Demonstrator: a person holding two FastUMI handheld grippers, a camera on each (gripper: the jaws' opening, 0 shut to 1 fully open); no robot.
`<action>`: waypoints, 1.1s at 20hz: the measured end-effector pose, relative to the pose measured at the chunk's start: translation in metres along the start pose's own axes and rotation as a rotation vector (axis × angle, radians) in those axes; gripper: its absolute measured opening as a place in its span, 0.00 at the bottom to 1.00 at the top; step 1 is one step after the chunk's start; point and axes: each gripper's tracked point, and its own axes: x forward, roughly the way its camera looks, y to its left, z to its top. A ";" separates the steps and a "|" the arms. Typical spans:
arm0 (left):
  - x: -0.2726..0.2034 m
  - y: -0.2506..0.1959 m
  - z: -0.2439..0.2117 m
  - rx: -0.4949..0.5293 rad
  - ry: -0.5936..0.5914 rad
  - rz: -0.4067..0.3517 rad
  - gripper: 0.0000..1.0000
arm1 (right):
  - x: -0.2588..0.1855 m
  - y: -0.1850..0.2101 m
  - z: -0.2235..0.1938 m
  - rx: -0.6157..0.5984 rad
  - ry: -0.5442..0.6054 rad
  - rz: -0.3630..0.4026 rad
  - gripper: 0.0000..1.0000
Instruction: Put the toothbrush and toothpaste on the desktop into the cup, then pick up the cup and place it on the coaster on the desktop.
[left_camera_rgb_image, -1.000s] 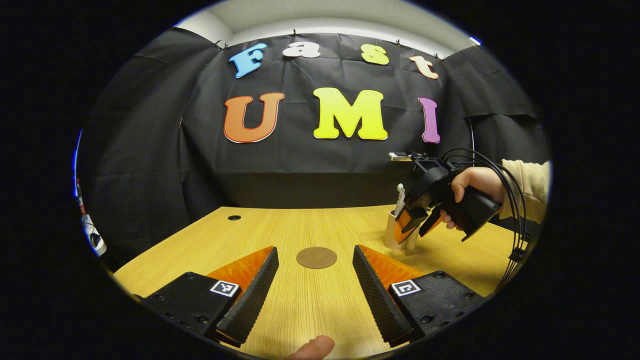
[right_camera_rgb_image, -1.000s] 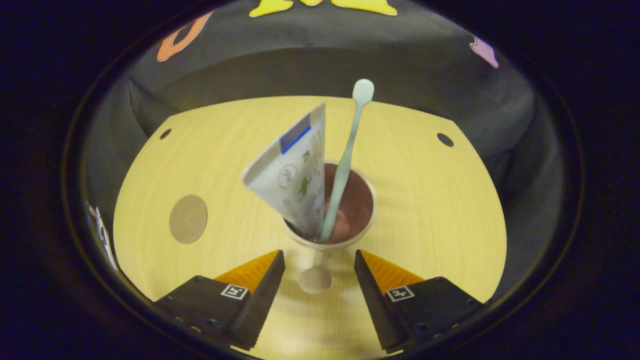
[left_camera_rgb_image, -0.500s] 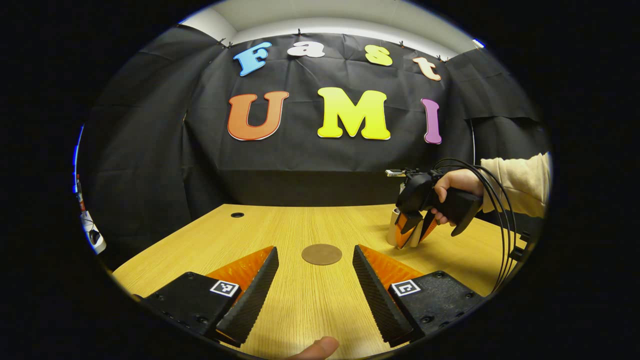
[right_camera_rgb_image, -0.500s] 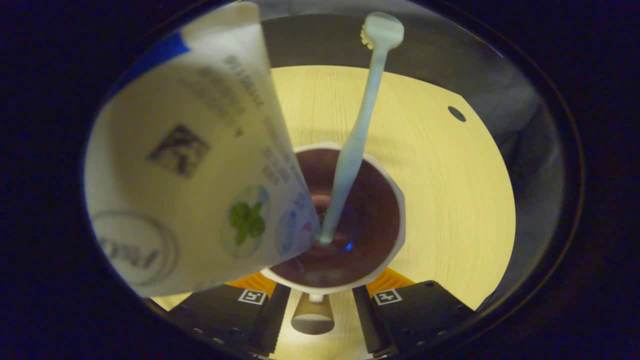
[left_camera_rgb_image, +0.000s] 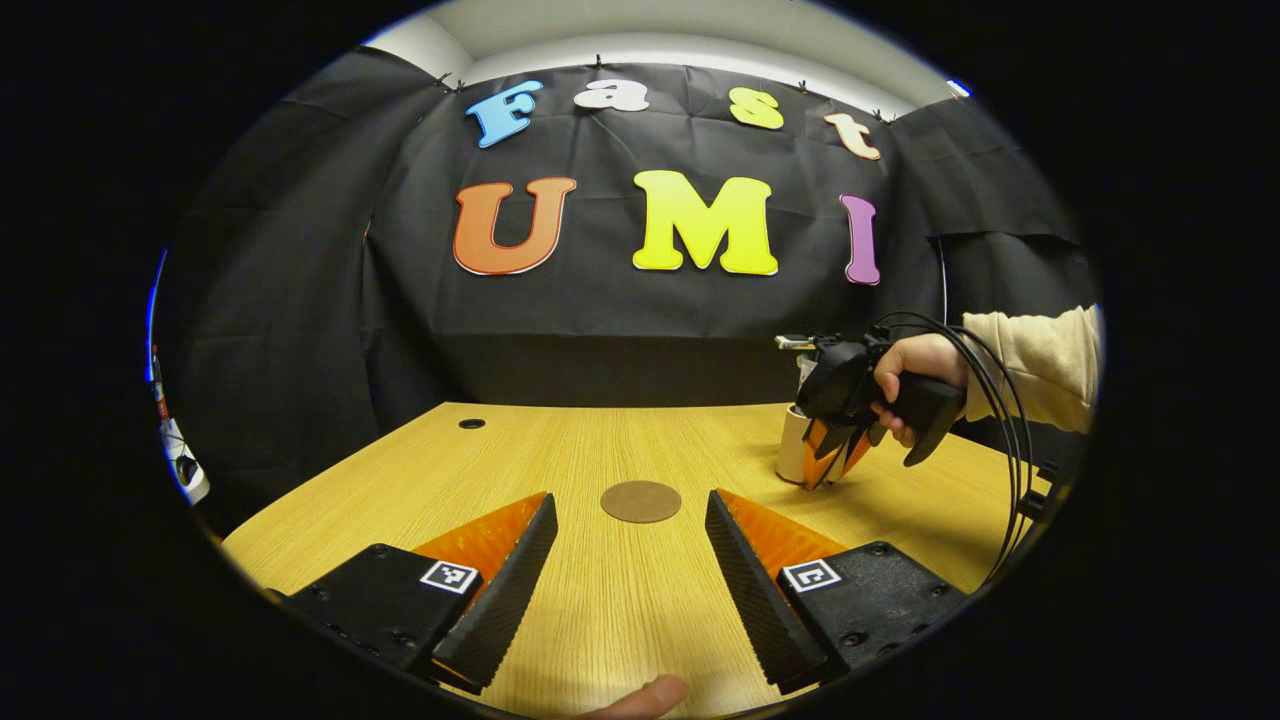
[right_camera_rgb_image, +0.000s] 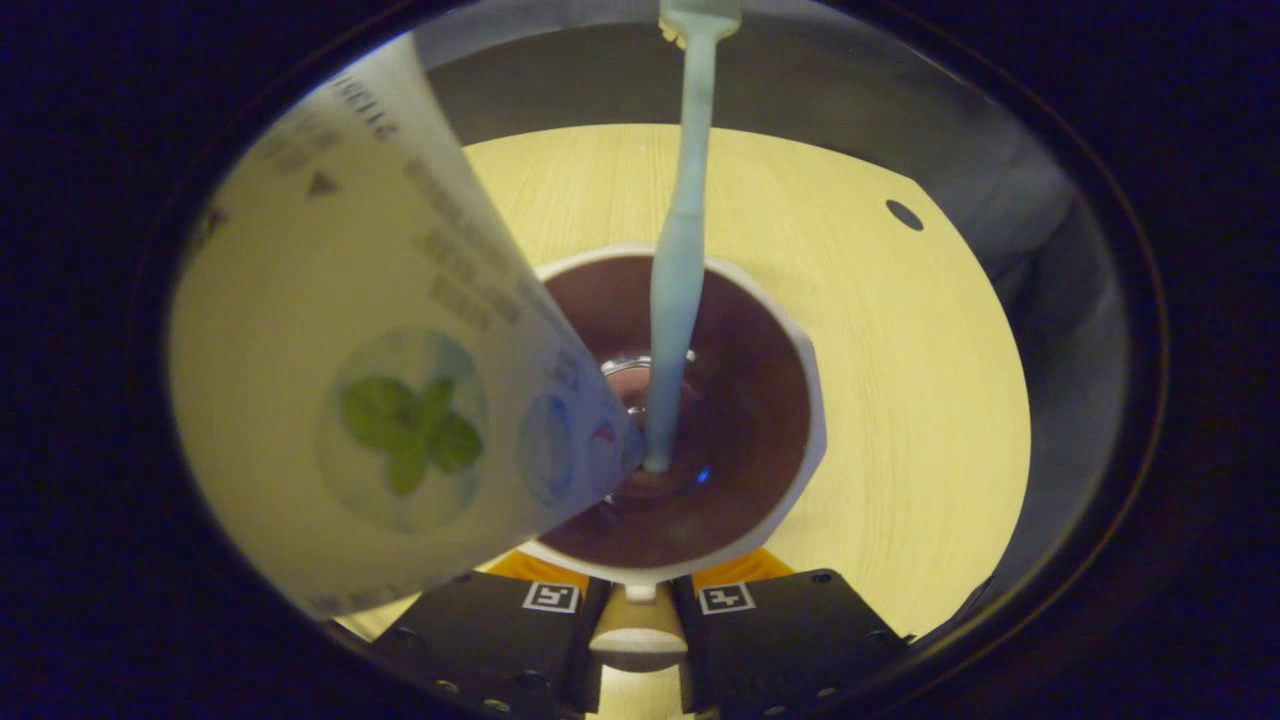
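Left gripper (left_camera_rgb_image: 630, 570) spread wide, holding nothing, low over the light wooden desktop (left_camera_rgb_image: 560, 450), round brown coaster (left_camera_rgb_image: 641, 501) just beyond its tips. Right gripper (right_camera_rgb_image: 638, 640) clamped on the handle of the white cup with dark interior (right_camera_rgb_image: 770, 300), which holds the white toothpaste tube (right_camera_rgb_image: 380, 400) and pale green toothbrush (right_camera_rgb_image: 680, 270); cup sits on the desktop, right of the coaster and apart from it.

desk (left_camera_rgb_image: 600, 600): light wood | grommet hole (left_camera_rgb_image: 470, 424): far left | cables (left_camera_rgb_image: 1010, 480): black, possibly bundled
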 end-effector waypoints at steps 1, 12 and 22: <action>0.000 -0.001 -0.001 -0.001 0.004 -0.002 0.95 | -0.008 -0.003 0.002 -0.004 -0.022 -0.006 0.28; -0.017 0.005 -0.007 0.024 -0.003 0.007 0.95 | -0.056 0.073 -0.013 -0.140 -0.074 0.076 0.28; -0.039 0.012 -0.009 0.034 -0.030 0.026 0.95 | -0.042 0.168 -0.024 -0.305 -0.053 0.126 0.27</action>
